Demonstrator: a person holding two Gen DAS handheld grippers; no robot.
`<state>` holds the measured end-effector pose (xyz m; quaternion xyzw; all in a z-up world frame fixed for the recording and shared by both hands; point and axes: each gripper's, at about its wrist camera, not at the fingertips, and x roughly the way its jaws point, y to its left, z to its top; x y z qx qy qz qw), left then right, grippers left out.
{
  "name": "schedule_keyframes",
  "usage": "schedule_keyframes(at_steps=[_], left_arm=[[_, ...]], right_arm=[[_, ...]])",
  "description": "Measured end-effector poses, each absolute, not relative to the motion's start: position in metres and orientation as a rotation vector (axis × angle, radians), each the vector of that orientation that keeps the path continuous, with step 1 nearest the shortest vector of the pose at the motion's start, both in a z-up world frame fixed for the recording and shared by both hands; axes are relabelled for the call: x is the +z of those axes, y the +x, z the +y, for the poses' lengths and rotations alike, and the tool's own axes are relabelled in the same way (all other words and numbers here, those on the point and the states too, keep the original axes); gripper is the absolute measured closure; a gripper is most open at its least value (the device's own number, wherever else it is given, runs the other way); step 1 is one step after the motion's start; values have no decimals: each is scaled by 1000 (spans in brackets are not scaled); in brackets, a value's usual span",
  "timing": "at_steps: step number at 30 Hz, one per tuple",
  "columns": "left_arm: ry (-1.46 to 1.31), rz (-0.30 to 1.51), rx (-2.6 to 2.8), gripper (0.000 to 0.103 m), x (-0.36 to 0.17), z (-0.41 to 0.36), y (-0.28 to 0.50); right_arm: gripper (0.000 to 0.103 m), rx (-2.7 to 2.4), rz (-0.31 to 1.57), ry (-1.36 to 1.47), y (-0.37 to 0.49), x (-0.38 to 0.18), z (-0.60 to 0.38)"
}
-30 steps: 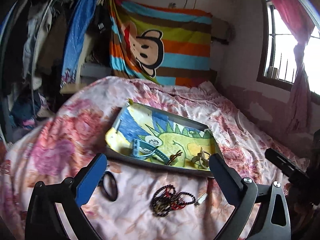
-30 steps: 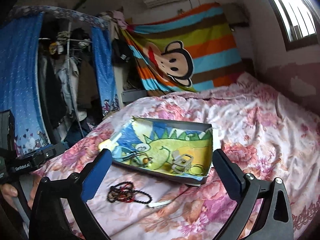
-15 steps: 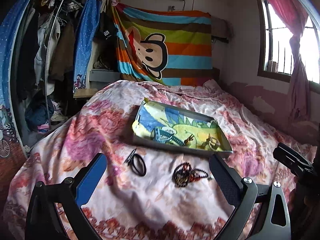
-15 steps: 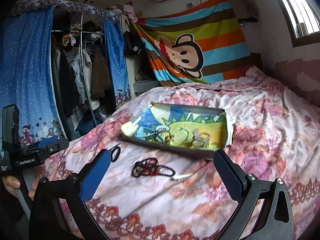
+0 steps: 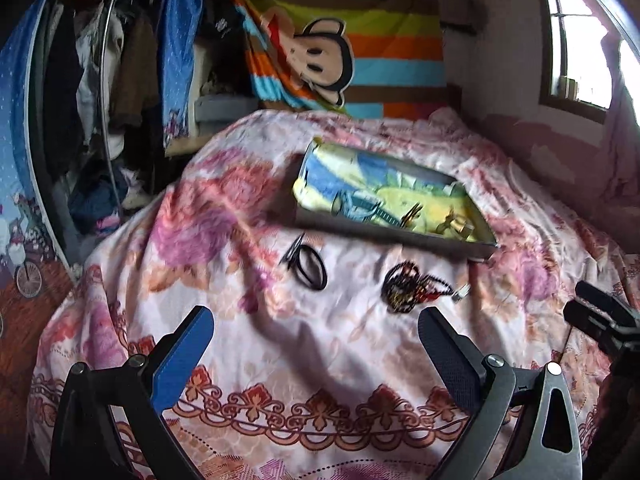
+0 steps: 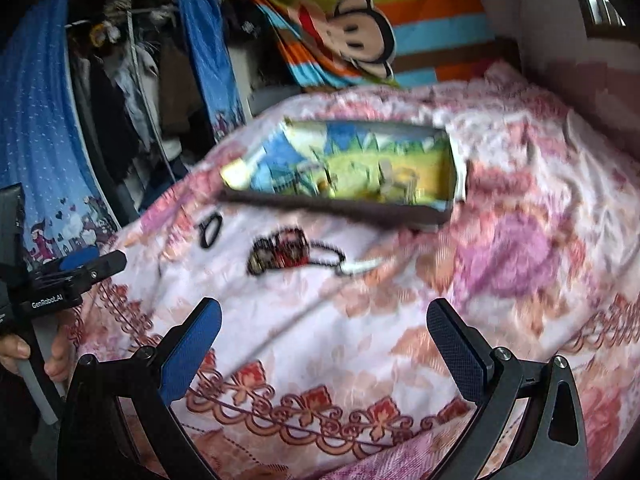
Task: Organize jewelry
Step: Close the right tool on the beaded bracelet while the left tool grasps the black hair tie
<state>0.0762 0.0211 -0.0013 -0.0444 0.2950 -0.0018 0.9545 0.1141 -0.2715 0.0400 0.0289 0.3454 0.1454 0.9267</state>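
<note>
A grey tray (image 5: 384, 236) (image 6: 336, 208) lined with a cartoon dinosaur cloth lies on the floral bed; a blue watch (image 5: 356, 206) and small metal pieces (image 5: 452, 224) rest inside it. In front of the tray lie a black hair tie (image 5: 310, 266) (image 6: 210, 230), a bundle of dark and red beads (image 5: 408, 286) (image 6: 280, 252) and a small white clip (image 5: 462, 292) (image 6: 360, 267). My left gripper (image 5: 316, 328) is open and empty, held back above the near bed edge. My right gripper (image 6: 324, 322) is open and empty too, equally far back.
The floral bedspread (image 5: 320, 340) covers the whole bed. A clothes rack with a blue curtain (image 5: 176, 48) stands at the left, a striped monkey blanket (image 5: 352, 52) hangs behind, a window (image 5: 580, 40) is at the right. A hand (image 6: 16, 354) holds the left gripper's handle.
Both grippers have pulled back from the tray toward the foot of the bed; the tray and loose jewelry now look smaller and farther. Both stayed open and empty.
</note>
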Motion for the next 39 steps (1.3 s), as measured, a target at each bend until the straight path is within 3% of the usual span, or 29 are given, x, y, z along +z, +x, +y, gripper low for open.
schedule_keyframes(at_steps=[10, 25, 39], left_arm=[[-64, 718, -29, 0, -20, 12, 102], [-165, 765, -68, 2, -32, 25, 171], [-176, 878, -92, 47, -57, 18, 212]], right_arm=[[2, 309, 843, 21, 146, 17, -272], [2, 387, 865, -33, 210, 4, -262], [4, 454, 922, -6, 241, -17, -245]])
